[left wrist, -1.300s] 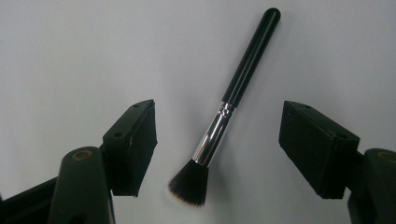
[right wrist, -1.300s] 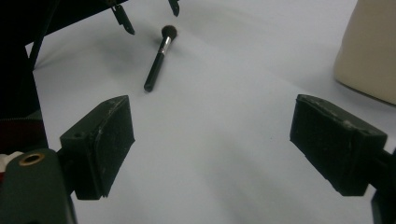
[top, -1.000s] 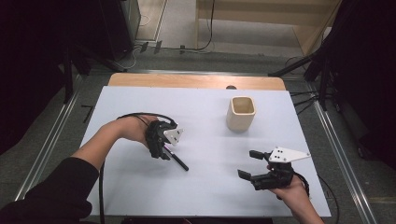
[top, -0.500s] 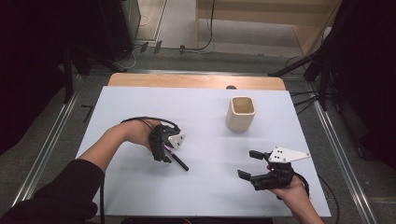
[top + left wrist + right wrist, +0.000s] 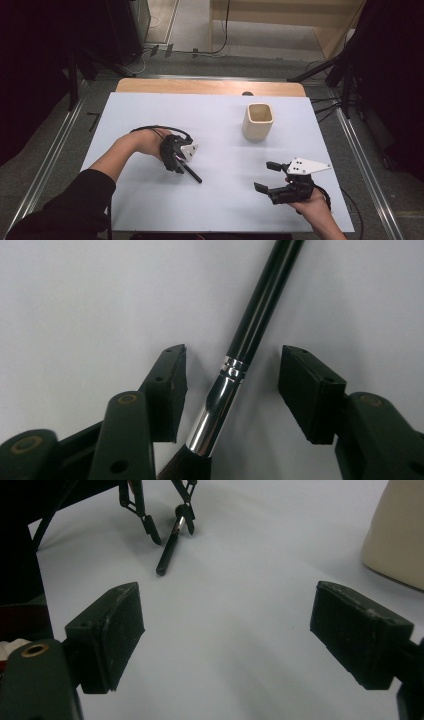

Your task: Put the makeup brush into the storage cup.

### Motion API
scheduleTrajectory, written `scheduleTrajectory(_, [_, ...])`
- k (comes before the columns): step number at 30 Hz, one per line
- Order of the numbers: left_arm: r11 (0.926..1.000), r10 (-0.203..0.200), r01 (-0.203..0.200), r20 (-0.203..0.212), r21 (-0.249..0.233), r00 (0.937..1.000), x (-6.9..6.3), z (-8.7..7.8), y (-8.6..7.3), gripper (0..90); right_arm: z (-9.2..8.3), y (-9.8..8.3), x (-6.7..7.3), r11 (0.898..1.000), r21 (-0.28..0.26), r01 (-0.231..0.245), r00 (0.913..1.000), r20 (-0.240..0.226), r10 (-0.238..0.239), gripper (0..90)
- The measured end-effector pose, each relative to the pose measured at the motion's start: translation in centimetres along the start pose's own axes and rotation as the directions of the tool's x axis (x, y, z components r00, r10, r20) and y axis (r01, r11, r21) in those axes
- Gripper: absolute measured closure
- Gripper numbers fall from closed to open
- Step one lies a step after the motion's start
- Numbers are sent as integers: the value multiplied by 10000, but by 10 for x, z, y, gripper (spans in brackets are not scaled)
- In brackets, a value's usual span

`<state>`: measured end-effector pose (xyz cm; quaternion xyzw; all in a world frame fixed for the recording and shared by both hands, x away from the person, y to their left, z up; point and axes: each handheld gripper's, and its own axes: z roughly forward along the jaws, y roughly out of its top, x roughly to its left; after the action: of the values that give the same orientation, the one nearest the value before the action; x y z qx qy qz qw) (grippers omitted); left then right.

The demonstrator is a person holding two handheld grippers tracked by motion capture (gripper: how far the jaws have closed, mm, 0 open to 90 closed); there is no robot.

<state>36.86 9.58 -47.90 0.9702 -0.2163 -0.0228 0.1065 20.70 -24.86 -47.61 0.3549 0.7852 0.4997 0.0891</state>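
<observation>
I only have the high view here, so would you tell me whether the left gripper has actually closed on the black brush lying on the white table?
Observer: Not yet. In the left gripper view the left gripper has just been closing, but both pads stand apart from the black-handled brush with the silver metal collar, which lies between them.
Operator: Which part of the brush sits between the pads?
Observer: The silver collar, just above the dark bristles; the black handle runs away from the camera.
Operator: And is the right gripper doing anything?
Observer: In the right gripper view the right gripper is wide open with bare white table between its pads; the cream square cup stands at that view's right edge.
</observation>
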Motion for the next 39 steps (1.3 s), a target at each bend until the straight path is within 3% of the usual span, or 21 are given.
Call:
scheduleTrajectory(3, [9999,-6,5,65,112,10000,2,-1,1,495,0,0,0,10000,18,-9,10000,-1,9,150])
scheduleTrajectory(5, [9999,13,-13,18,106,10000,2,-1,1,558,0,0,0,10000,24,5,10000,3,-5,150])
scheduleTrajectory(13, [9988,470,-472,95,142,9988,-1,-2,2,716,0,0,0,10000,22,-11,10000,-44,11,158])
scheduleTrajectory(18, [9999,128,-127,170,-34,9998,-2,-2,1,787,1,0,1,10000,57,9,10000,-98,-8,162])
scheduleTrajectory(26, [9990,-332,338,232,-298,9992,0,-3,-3,792,1,0,1,10000,46,13,9999,-105,-12,162])
scheduleTrajectory(28, [9990,-357,352,-153,-273,9992,2,-5,-5,791,1,0,1,10000,40,5,9999,-107,-4,162])
scheduleTrajectory(33, [9910,-1124,1106,-191,-747,9935,4,-15,-10,791,1,0,1,10000,37,35,9999,-132,-34,167])
scheduleTrajectory(35, [9833,-1639,1623,-125,-819,9864,4,-19,-11,791,1,0,1,10000,45,41,9999,-143,-40,167])
scheduleTrajectory(39, [9594,-2660,2658,104,-943,9639,4,-26,-12,792,1,0,1,10000,53,41,9999,-156,-40,167])
